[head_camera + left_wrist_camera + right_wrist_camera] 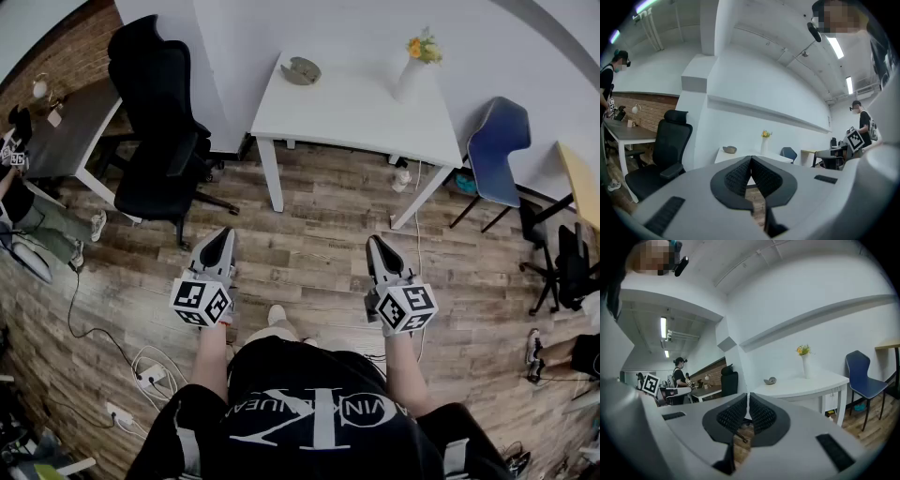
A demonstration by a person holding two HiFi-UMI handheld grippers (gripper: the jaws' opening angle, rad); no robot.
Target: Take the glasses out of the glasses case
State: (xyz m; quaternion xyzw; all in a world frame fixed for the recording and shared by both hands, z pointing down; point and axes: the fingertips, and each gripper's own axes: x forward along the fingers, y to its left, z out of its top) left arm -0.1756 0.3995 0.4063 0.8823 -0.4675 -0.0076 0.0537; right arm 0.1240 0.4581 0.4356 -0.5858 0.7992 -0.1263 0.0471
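My left gripper [222, 234] and right gripper [377, 242] are clenched empty, well short of the white table [356, 108]. On it sits the glasses case [301, 70], contents unclear; a vase [409, 81] holds flowers [424, 47].

White bench [356, 105] far centre, vase of yellow flowers [409, 81] at its right end. Black office chair [155, 94] left of it, blue chair [497, 141] right. Wood-plank floor [309, 253]; power strip [150, 377] near left.

White table [356, 112] ahead of me, standing on wood-plank floor [319, 244]. On top: grey glasses case [301, 70] far-left, white vase [409, 80] w/ yellow flowers [424, 47] far-right, well apart.
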